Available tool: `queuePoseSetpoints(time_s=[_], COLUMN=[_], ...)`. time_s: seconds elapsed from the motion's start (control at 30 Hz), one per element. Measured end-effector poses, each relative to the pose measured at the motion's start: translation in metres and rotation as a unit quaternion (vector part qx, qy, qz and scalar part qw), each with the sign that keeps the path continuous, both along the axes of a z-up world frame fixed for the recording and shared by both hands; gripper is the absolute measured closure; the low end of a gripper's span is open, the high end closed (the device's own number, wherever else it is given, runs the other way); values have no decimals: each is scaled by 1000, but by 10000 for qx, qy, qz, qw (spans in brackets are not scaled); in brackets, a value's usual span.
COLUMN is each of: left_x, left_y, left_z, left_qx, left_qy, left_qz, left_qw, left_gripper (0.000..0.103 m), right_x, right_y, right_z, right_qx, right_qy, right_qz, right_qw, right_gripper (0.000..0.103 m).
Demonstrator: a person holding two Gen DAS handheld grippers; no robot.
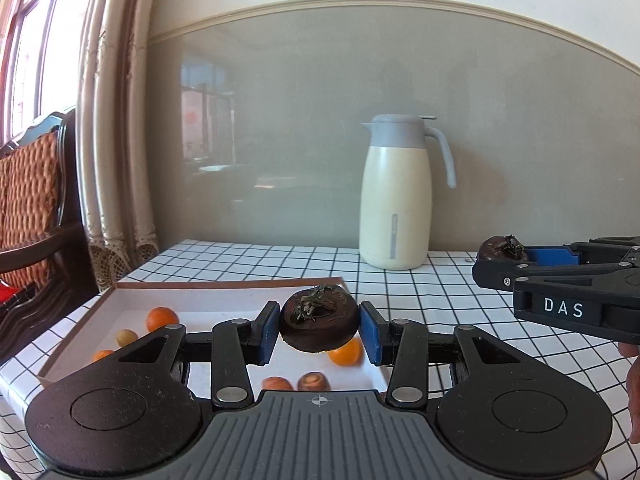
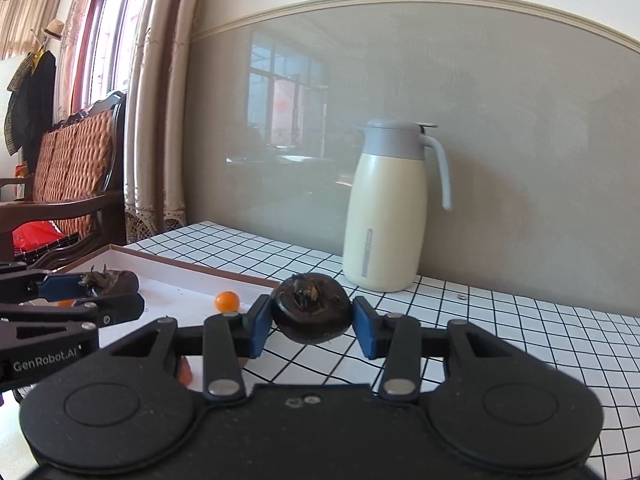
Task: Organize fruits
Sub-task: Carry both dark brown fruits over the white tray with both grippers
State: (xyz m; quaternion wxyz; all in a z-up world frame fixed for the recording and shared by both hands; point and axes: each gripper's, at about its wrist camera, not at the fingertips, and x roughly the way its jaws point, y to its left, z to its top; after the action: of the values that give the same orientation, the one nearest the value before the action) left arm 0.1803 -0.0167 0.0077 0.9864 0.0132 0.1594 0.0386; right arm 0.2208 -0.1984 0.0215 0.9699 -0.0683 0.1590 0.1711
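Observation:
My left gripper (image 1: 319,328) is shut on a dark brown fruit with a dried green calyx (image 1: 319,322) and holds it above the near right part of a shallow white box (image 1: 224,288). The box holds several small orange fruits (image 1: 161,319). My right gripper (image 2: 307,320) is shut on a second dark brown fruit (image 2: 308,307) and holds it above the checked tablecloth, right of the box (image 2: 132,258). The right gripper also shows in the left wrist view (image 1: 505,251), the left one in the right wrist view (image 2: 108,282).
A cream jug with a grey lid and handle (image 1: 396,196) stands at the back against the grey wall. The table has a white cloth with black grid lines (image 1: 440,300). A wooden chair with an orange cushion (image 1: 28,196) and curtains stand at the left.

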Motion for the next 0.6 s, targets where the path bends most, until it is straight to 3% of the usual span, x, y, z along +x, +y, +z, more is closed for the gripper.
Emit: queuePoseSetpoints(time_s=[0.6], left_x=[-20], left_y=[58], left_z=[1], left_qx=[-33], left_qy=[-82], left_qz=[514], left_qw=[9986], left_gripper=[60], right_x=[-5], right_y=[55], right_z=[0], right_qx=[-125], right_qy=[-115], right_qz=[567], right_qw=[9982], right_gripper=[68])
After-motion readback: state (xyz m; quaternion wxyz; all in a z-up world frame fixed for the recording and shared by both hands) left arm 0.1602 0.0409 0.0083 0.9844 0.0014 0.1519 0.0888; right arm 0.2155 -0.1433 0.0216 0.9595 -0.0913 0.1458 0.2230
